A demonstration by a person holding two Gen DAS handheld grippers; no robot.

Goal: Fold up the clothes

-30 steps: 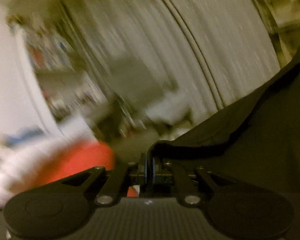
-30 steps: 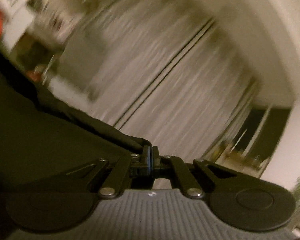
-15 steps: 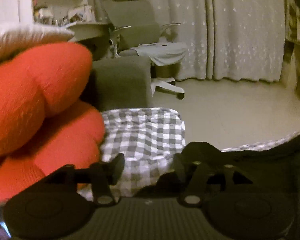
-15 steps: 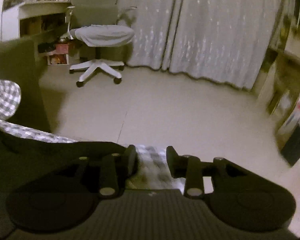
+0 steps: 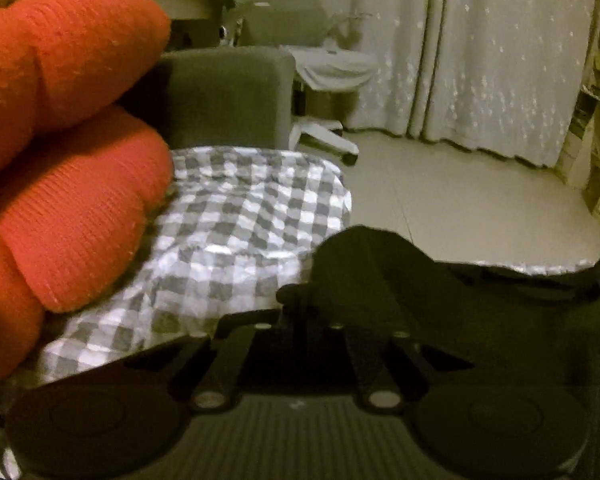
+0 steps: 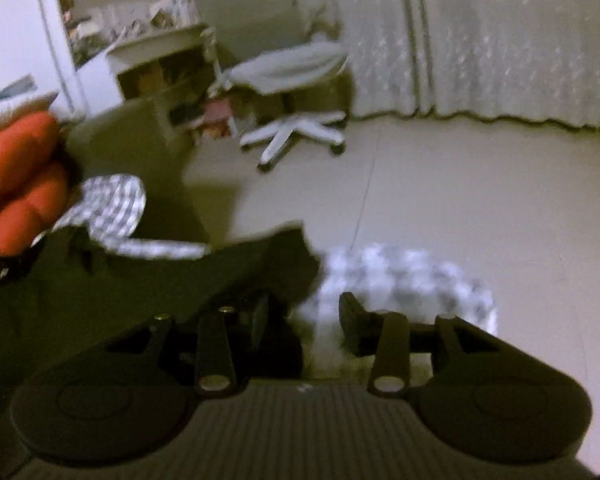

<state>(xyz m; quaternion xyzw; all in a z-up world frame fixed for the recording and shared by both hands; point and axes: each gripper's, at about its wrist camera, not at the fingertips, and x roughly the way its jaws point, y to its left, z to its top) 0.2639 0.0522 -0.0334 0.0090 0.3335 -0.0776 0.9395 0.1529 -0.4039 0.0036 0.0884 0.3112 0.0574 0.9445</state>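
The garment (image 5: 500, 312) was black and plain, with no print visible on it. The bedcover (image 5: 236, 240) beneath it carried a grey-and-white check. A bulky knitted item (image 5: 60, 160) at the left was bright orange-red with fine ribbing. The two grippers, left (image 5: 300, 304) and right (image 6: 304, 316), were black, with small silver pivot pins. The curtain (image 5: 480, 60) was pale grey-white, scattered with small lighter flecks. The office chair (image 6: 296, 92) had a white base and a light grey seat cover. The floor (image 6: 460, 184) was a plain cream. A dark grey block (image 5: 228, 96) stood past the check fabric.
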